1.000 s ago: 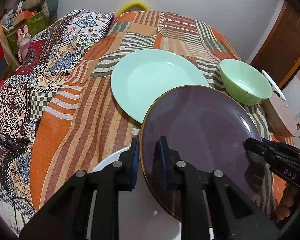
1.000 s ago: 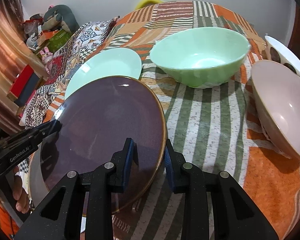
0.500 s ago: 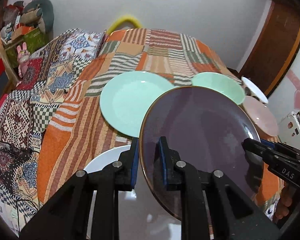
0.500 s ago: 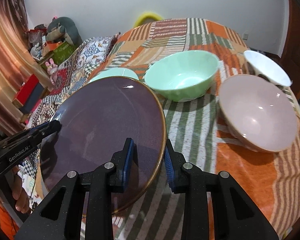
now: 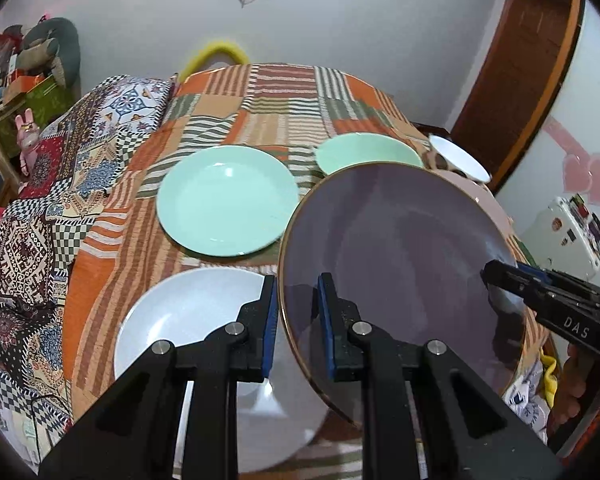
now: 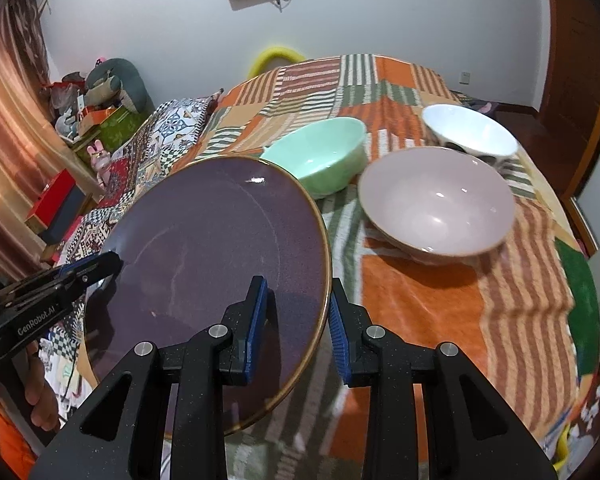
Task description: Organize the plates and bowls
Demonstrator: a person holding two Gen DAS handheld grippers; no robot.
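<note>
Two grippers share your purple plate [image 5: 396,276]: the left gripper [image 5: 298,320] pinches its near-left rim, the right gripper [image 6: 298,320] the opposite rim, both narrowly clamped, likely so the wide dish stays balanced. It hangs tilted above the table's [image 6: 420,312] near edge, over the white plate [image 5: 192,320]. Beyond lies the mint plate [image 5: 226,200] toward the middle, with the mint bowl [image 6: 320,156], pink bowl [image 6: 436,204] and white bowl [image 6: 468,132] grouped toward the right edge.

In the right wrist view, bare striped cloth [image 6: 440,312] at lower right lies open. The pink bowl [image 6: 436,204], green bowl [image 6: 320,156] and white bowl [image 6: 468,132] crowd the upper middle; the purple plate [image 6: 216,256] blocks the left.
</note>
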